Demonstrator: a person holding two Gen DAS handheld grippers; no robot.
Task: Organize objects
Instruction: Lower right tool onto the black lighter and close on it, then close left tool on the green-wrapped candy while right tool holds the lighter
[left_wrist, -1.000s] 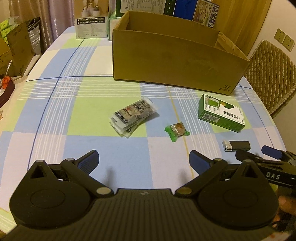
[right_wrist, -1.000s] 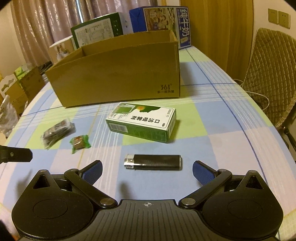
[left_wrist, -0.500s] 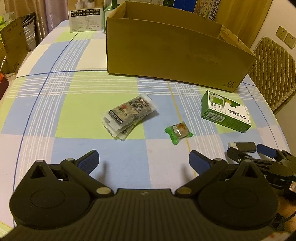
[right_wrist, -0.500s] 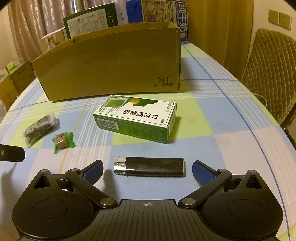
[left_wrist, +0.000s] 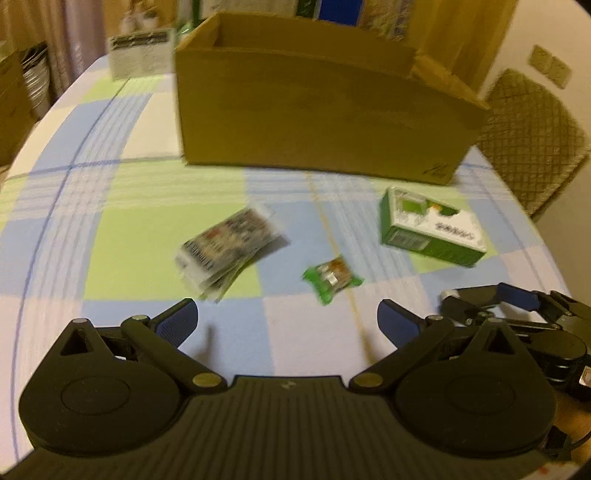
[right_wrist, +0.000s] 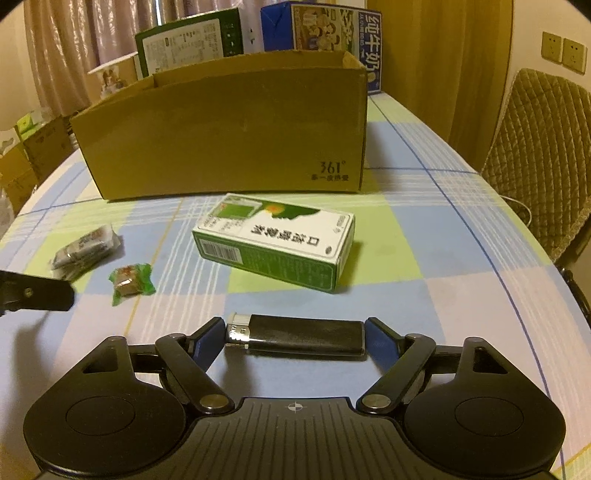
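We have the right gripper (right_wrist: 295, 334) closed in on the black lighter (right_wrist: 295, 335), which lies flat on the checked tablecloth (right_wrist: 424, 236) at the near edge, metal end to the left. The blue fingertips (right_wrist: 207, 339) meet its two ends, so we are taking it lengthwise; whether the pinch is firm yet we cannot tell. We judge the lighter light, stiff and smooth-sided, so an end-to-end grip may let it pivot or slip; gripping across the long sides would sit steadier.

Our left gripper (left_wrist: 286, 321) hangs wide open over the cloth with nothing in it, just short of the green-wrapped candy (left_wrist: 330, 278). The snack packet (left_wrist: 229, 251) lies to its left, the green and white carton (left_wrist: 432, 230) farther right, and the open cardboard box (right_wrist: 225, 129) stands beyond them all.
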